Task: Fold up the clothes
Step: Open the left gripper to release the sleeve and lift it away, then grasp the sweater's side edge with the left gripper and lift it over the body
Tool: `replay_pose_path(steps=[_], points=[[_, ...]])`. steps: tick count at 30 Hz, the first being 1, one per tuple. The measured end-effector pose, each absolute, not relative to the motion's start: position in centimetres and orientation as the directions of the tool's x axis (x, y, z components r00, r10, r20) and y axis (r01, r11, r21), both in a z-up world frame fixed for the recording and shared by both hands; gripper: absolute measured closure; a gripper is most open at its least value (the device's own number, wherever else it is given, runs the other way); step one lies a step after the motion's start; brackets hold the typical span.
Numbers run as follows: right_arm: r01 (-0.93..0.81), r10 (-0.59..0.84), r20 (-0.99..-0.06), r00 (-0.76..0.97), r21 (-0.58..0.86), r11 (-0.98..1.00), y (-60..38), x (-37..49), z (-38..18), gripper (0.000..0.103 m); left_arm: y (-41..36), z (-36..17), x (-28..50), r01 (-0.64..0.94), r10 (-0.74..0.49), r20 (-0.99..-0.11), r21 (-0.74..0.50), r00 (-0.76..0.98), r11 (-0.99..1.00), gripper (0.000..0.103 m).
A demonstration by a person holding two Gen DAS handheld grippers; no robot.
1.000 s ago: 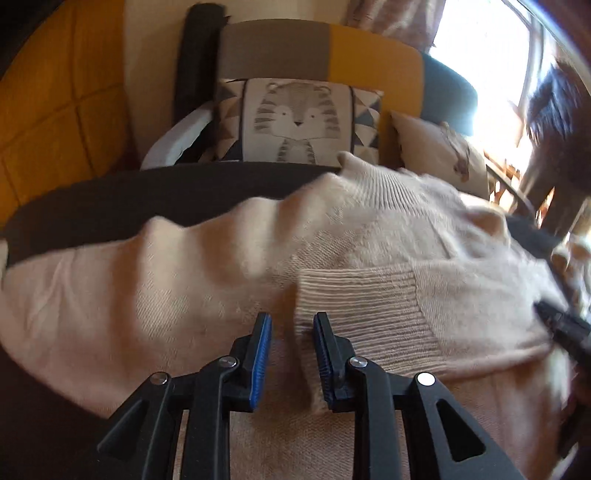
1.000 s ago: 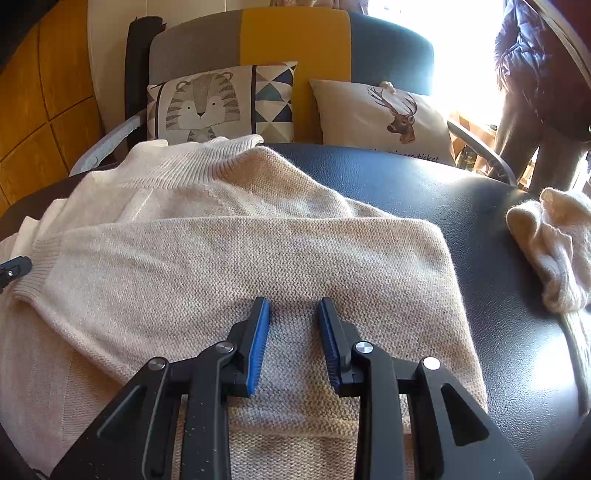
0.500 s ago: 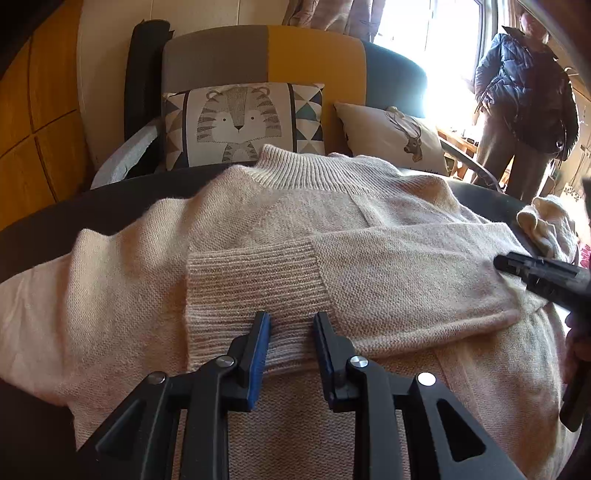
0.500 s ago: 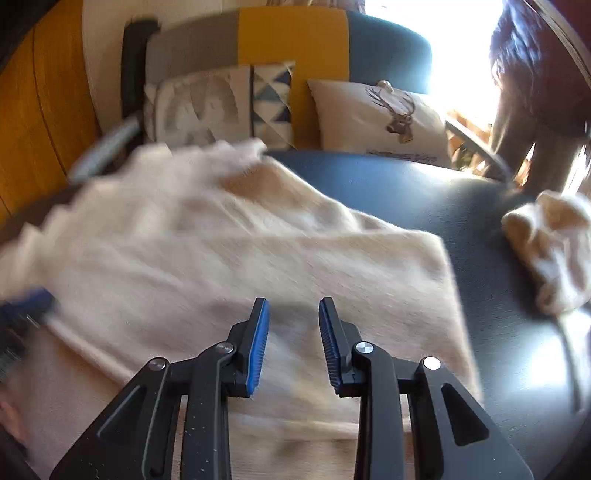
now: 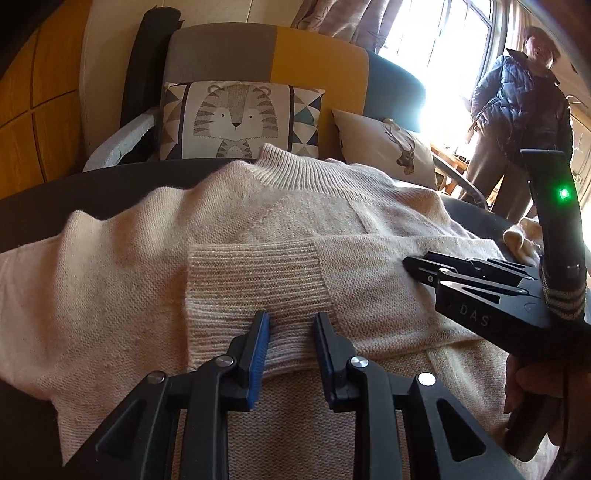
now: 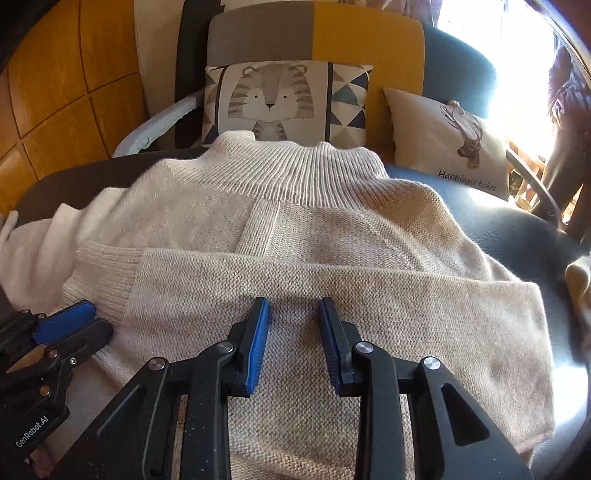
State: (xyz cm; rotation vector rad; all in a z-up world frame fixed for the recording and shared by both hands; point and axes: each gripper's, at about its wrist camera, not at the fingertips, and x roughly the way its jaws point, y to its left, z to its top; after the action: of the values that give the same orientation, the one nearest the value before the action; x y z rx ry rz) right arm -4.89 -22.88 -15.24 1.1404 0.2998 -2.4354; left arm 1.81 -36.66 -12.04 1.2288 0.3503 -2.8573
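Cream knit sweater [image 5: 155, 258] spread flat on a dark padded surface [image 6: 498, 229], one sleeve folded across its chest.

Ribbed cuff [image 5: 255, 280] of the folded sleeve [image 6: 332, 291] lying near the sweater's left side, ribbed collar [image 6: 295, 173] at the far edge. Left gripper [image 5: 290, 332] hovering over the cuff's near edge, blue-padded jaws partly open, nothing pinched. Right gripper [image 6: 293, 325] above the sleeve's middle, jaws likewise partly open and empty. Second pale garment [image 6: 578, 280] bunched at far right. Beyond, a patchwork armchair [image 6: 314, 33] with a tiger cushion [image 6: 273, 103] and a deer cushion [image 6: 450, 144]. Person in a dark padded jacket [image 5: 517, 107] standing by a bright window, far right.
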Motion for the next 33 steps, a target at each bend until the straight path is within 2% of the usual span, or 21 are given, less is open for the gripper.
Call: replay_pose_path(steps=[5,12,18,24,29,31,33], points=[[0.516,-0.391,-0.762,-0.516,0.088,-0.852,-23.2,-3.0,-13.9,0.072,-37.1,-12.1,1.9,0.096,0.105,-0.711,-0.238,-0.696,-0.967,0.078],[0.568,-0.343,-0.734,-0.586,-0.07,-0.82,-25.1,0.0,-15.5,0.069,-39.7,-11.6,2.5,0.123,0.183,-0.7,-0.362,-0.69,-0.924,0.078],[0.559,-0.338,-0.731,-0.593,-0.071,-0.826,-25.2,-0.2,-15.8,0.067,-46.8,-10.1,6.2,0.248,0.071,-0.649,-0.385,-0.757,-0.889,0.078],[0.559,-0.343,-0.731,-0.591,-0.064,-0.827,-25.1,-0.3,-15.8,0.067,-58.3,-8.7,10.1,0.445,-0.087,-0.599,-0.483,-0.796,-0.754,0.078],[0.559,-0.344,-0.731,-0.59,-0.061,-0.827,-25.1,-0.3,-15.8,0.067,-67.1,-8.8,15.1,0.688,-0.309,-0.653,-0.467,-0.692,-0.555,0.077],[0.559,-0.345,-0.731,-0.589,-0.061,-0.827,-25.1,-0.3,-15.8,0.067,-69.6,-9.6,16.9,0.749,-0.353,-0.678,-0.468,-0.645,-0.469,0.077],[0.559,-0.344,-0.73,-0.59,-0.062,-0.827,-25.1,-0.3,-15.8,0.067,-71.6,-10.8,17.8,0.776,-0.343,-0.706,-0.482,-0.619,-0.407,0.075]])
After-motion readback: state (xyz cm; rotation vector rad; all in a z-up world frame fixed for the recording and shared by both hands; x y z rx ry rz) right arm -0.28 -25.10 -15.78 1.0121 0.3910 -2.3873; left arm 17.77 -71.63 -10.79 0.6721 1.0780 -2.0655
